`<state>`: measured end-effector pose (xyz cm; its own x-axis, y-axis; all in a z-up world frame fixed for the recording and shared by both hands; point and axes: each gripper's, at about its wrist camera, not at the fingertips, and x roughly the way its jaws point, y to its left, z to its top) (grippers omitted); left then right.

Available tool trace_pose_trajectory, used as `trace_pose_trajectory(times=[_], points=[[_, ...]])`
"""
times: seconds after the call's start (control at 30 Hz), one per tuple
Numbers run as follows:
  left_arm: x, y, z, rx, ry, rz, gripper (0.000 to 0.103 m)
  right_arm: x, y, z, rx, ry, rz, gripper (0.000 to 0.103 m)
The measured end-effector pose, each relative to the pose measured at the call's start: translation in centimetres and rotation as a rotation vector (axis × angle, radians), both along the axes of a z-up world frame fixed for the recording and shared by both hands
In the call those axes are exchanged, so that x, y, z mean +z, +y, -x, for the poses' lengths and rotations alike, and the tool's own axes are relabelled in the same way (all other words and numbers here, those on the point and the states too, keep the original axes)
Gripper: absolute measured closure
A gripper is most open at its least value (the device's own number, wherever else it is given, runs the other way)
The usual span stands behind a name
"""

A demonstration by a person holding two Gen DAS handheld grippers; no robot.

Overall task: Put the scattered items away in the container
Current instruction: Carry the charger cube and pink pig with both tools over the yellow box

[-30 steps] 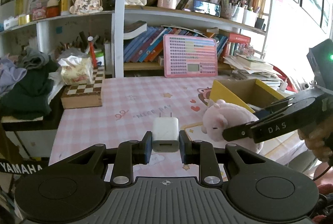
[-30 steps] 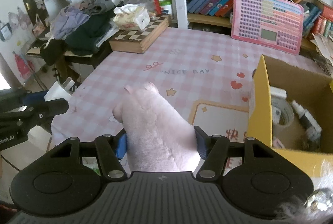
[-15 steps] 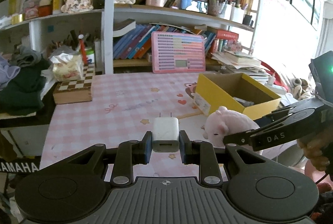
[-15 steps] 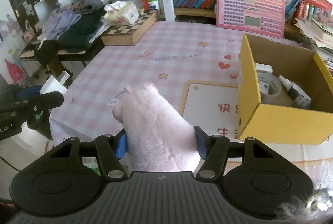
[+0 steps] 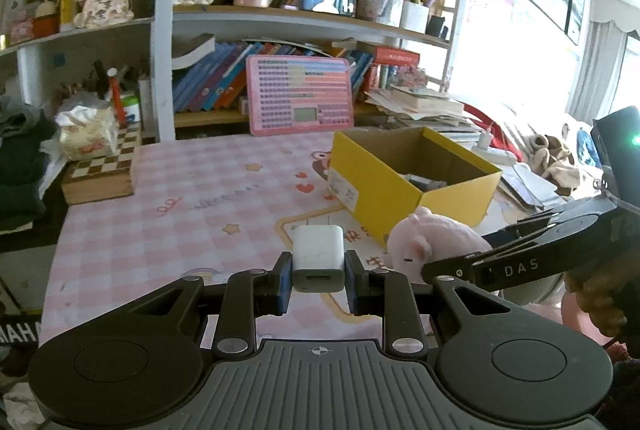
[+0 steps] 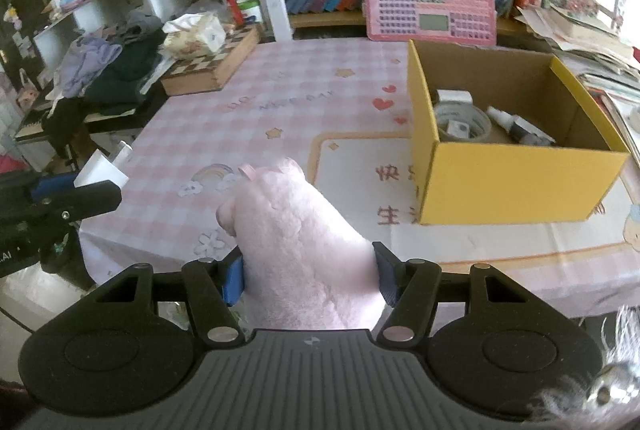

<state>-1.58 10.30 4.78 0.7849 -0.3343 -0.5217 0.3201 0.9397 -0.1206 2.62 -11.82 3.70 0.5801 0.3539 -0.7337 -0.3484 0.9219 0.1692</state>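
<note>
Holding two things clear of the table point(image 6: 304, 86), one in each tool. Left gripper point(image 5: 318, 280): jaws closed to a narrow gap on a white charger point(image 5: 318, 256), blue pads flat against its two sides, prongs pointing away from me, USB port facing the camera. Charger level, not touching the cloth.

Right gripper point(image 6: 308, 280): jaws set wider, pressed into a pink plush point(image 6: 298, 246). Plush bulges forward past the pads; one small ear shows at its far end. From the left camera the same plush point(image 5: 434, 240) sits just right of the charger, with the right tool's black arm crossing in front of it.

Box point(image 6: 516, 178): yellow outside, brown inside, open top, standing on the right half of the table, beyond and right of the plush. Inside it: tape roll point(image 6: 462, 122), a white block behind the roll, a small bottle lying on its side. Neither held thing is over the box opening.

Far left corner of the table: chessboard point(image 6: 212, 66) with a tissue pack point(image 6: 194, 34) on top. Pink keyboard toy point(image 6: 430, 4) leans against the shelf behind the box.
</note>
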Motion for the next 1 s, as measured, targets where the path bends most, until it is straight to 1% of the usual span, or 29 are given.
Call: trace_pose_trajectory(times=[0.43,0.73,1.0], points=[[0.0,-3.9,-1.2,-0.1,0.015,-0.002,0.078,-0.2,-4.1,0.5,-0.082,0.011,-0.003,0.043],[0.0,-7.3,-3.3,-0.172,0.023,-0.007,0.078,-0.5,-7.6,0.0,-0.153,0.018,-0.008,0.043],[0.1,-10.0,-5.6,-0.219,0.019,-0.018,0.078,-0.2,-10.8,-1.6,-0.2,0.019,-0.009,0.043]])
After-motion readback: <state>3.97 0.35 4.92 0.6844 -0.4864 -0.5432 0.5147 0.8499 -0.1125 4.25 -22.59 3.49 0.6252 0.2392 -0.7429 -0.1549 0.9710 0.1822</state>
